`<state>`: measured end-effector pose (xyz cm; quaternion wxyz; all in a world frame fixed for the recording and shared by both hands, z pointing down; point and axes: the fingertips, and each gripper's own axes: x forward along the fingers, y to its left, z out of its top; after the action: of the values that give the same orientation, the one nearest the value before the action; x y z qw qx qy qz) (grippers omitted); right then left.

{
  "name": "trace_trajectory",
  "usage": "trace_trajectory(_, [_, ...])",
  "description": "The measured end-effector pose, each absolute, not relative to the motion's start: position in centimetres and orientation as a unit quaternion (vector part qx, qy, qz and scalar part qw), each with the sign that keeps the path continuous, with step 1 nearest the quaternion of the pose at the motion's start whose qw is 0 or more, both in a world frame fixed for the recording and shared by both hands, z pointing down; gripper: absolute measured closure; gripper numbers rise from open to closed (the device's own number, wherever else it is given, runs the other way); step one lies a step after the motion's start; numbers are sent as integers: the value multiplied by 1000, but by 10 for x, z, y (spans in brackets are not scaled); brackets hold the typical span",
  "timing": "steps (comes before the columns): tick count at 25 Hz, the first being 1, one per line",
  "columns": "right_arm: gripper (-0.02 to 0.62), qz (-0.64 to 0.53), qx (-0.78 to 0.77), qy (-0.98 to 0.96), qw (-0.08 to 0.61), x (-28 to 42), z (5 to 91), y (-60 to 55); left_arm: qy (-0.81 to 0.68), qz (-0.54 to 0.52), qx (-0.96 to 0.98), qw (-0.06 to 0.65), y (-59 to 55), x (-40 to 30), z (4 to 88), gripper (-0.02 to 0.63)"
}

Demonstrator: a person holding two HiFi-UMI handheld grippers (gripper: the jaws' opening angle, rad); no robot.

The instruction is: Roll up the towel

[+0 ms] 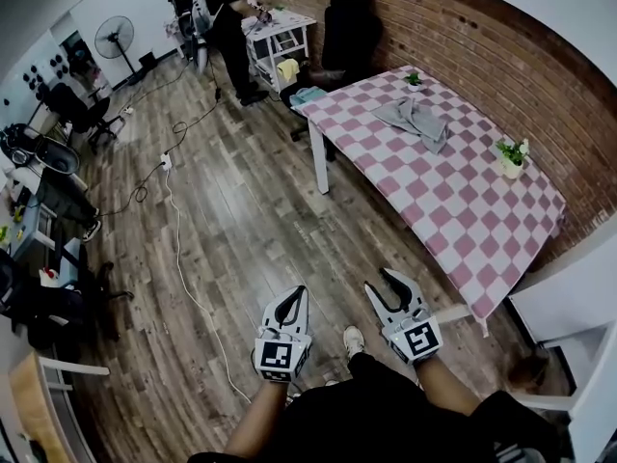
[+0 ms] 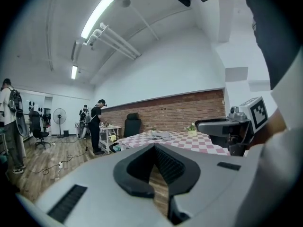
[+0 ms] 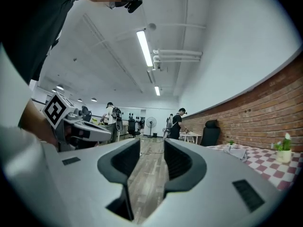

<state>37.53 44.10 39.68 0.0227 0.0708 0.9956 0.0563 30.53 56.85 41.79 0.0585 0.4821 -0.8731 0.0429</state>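
Left gripper (image 1: 298,293) clenched, empty; right gripper (image 1: 379,280) jaws parted, nothing between. Both well apart from gray towel (image 1: 415,120), crumpled on checkered table (image 1: 463,210). Towel's folds too small to make out.

We see a soft, matt grey cloth towel (image 1: 415,119) on a checked cloth tablecloth (image 1: 463,220). The floor (image 1: 241,210) looks like smooth wood planks with slight sheen, the wall (image 1: 482,46) rough bare brick.
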Motion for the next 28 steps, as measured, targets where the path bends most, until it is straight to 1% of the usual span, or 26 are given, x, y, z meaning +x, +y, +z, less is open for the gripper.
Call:
trace_trajectory(1, [435,54,73,996,23,367,396,436,-873,43,482,56,562,298,416,607])
trace_trajectory(2, [410,52,75,996,24,359,395,431,-873,43,483,55,555,291,415,583])
trace_trajectory(6, [339,60,75,995,22,330,392,405,-872,37,484,55,530,262,412,428])
trace_trajectory(8, [316,65,71,995,24,318,390,390,-875,35,479,51,517,250,411,315])
trace_trajectory(9, [301,67,68,995,24,313,389,381,-876,33,478,48,510,245,410,239])
trace_trajectory(10, [281,69,64,995,25,308,387,373,-876,31,479,44,503,240,409,135])
trace_trajectory(11, [243,69,58,996,29,303,385,364,-876,27,480,42,496,236,407,73])
trace_trajectory(12, [176,68,50,996,36,298,382,354,-875,22,482,40,489,232,406,23])
trace_trajectory(13, [112,67,42,996,44,294,381,344,-874,16,484,40,483,228,406,12])
trace_trajectory(14, [73,64,36,996,50,290,382,334,-874,11,484,41,476,224,406,12])
trace_trajectory(16, [40,61,29,996,56,280,383,318,-873,12,485,41,464,215,407,12])
trace_trajectory(22, [32,59,49,996,54,252,383,295,-872,42,485,42,434,192,409,12])
trace_trajectory(28, [32,70,53,995,51,212,388,270,-879,39,474,41,418,154,410,14])
